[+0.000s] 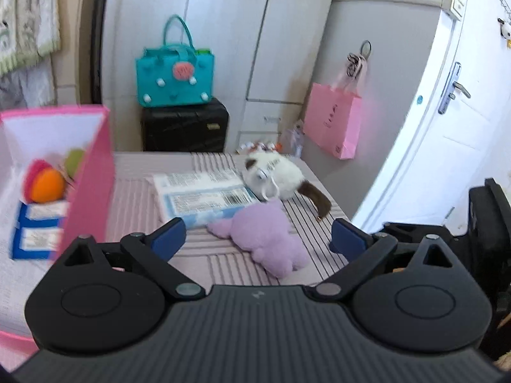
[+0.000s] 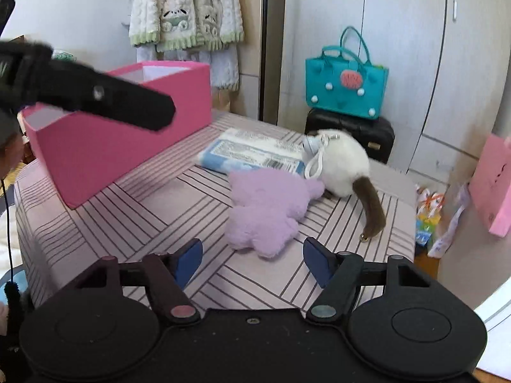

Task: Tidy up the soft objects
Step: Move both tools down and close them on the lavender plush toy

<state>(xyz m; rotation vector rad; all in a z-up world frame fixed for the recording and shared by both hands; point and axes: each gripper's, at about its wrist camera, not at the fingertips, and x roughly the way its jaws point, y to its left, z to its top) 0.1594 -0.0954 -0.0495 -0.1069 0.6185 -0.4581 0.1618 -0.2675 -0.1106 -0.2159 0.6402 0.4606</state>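
Observation:
A purple plush toy (image 1: 268, 239) (image 2: 268, 210) lies flat on the striped pink bedcover (image 2: 134, 223). Behind it lies a white plush cat (image 1: 278, 175) (image 2: 341, 166) with a brown tail, next to a blue-and-white soft pack (image 1: 204, 194) (image 2: 252, 153). A pink box (image 1: 86, 172) (image 2: 127, 134) stands at the left and holds colourful plush balls (image 1: 48, 185). My left gripper (image 1: 258, 237) is open, with the purple toy just ahead between its pads, untouched. My right gripper (image 2: 253, 260) is open just short of the same toy, holding nothing.
A teal felt bag (image 2: 345, 89) sits on a black case (image 2: 351, 134) beyond the bed, in front of grey wardrobe doors. A pink paper bag (image 1: 332, 124) hangs at the right, with small packets (image 2: 428, 214) on the floor below. A white door (image 1: 453, 102) stands at right.

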